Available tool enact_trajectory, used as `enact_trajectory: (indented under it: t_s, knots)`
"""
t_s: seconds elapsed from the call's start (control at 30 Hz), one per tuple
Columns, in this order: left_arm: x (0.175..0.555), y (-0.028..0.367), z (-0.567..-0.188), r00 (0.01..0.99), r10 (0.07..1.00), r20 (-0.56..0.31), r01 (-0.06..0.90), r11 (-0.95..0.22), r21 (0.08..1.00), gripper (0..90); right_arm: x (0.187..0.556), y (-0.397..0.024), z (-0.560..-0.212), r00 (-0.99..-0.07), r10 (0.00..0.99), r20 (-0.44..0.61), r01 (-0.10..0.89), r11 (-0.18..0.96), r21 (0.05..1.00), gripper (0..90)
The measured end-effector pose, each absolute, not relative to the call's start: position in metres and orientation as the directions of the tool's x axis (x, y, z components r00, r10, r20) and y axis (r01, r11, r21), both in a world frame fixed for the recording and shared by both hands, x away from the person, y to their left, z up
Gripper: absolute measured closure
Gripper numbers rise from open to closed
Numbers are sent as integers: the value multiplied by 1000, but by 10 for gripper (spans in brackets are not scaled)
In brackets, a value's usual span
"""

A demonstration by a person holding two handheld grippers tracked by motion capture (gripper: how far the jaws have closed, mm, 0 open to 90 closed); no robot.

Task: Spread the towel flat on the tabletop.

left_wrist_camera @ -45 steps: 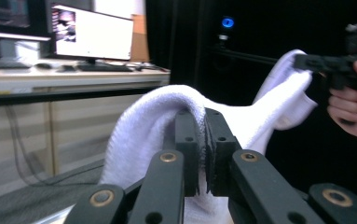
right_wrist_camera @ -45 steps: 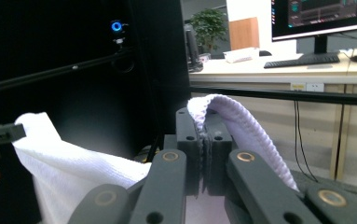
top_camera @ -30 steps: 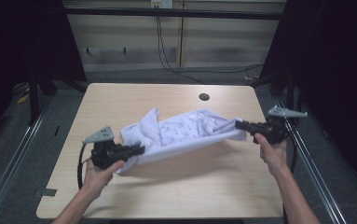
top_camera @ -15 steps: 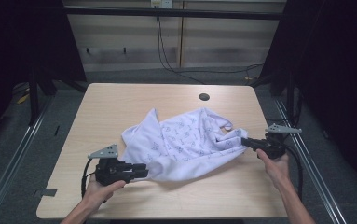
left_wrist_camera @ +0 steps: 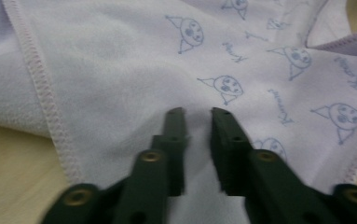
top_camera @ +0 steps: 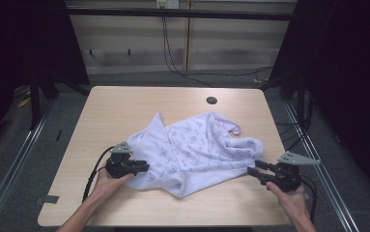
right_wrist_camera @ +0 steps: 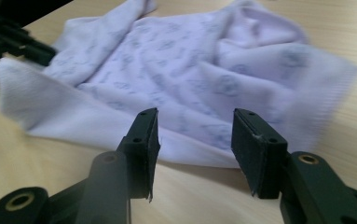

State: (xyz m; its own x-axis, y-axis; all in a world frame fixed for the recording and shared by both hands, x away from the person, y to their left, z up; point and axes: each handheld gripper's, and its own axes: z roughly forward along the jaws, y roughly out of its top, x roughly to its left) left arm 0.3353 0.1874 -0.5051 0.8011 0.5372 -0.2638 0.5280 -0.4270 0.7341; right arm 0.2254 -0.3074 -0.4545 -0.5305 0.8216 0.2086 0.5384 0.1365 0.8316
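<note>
A pale lilac cloth (top_camera: 197, 145) printed with small blue faces lies crumpled on the wooden table (top_camera: 124, 106). My left gripper (top_camera: 145, 167) rests low on the cloth's left edge. In the left gripper view the cloth (left_wrist_camera: 120, 70) lies under that gripper (left_wrist_camera: 195, 113); its jaws have just been closing and stand a narrow gap apart, with cloth showing in the gap. My right gripper (top_camera: 251, 170) sits just off the cloth's right corner. Its jaws have just been opening and now stand wide apart (right_wrist_camera: 197, 119) with nothing between them, the cloth (right_wrist_camera: 190, 70) lying just beyond.
A round cable hole (top_camera: 211, 100) sits near the table's far edge. Metal rails (top_camera: 23, 154) run along both sides of the table. The left gripper (right_wrist_camera: 17, 42) is seen far off in the right gripper view. Bare wood surrounds the cloth.
Both hands came down and toward the near edge, and the stretched, lifted cloth settled onto the table. The right gripper let go of its corner and opened wide.
</note>
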Motion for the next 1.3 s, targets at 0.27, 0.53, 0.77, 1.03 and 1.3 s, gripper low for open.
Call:
enact_trajectory:
  t_s: [0.27, 0.53, 0.77, 1.03, 1.3]
  knots:
    - [302, 181, -501, 821, 493, -289, 533, -479, 697, 877, 230, -243, -454, -654, 716, 246, 524, 194, 829, 504]
    - [276, 171, -487, 850, 389, -356, 508, -421, 752, 851, 229, -155, -462, -803, 535, 264, 488, 335, 806, 490]
    - [310, 212, -488, 746, 576, -333, 574, -304, 760, 797, 223, -104, -479, -864, 413, 287, 465, 441, 767, 504]
    - [317, 210, -501, 748, 583, -318, 592, -370, 716, 749, 226, -97, -499, -892, 426, 150, 390, 558, 733, 609]
    - [315, 213, -500, 753, 585, -301, 570, -353, 742, 744, 228, -108, -491, -864, 476, 166, 422, 502, 755, 846]
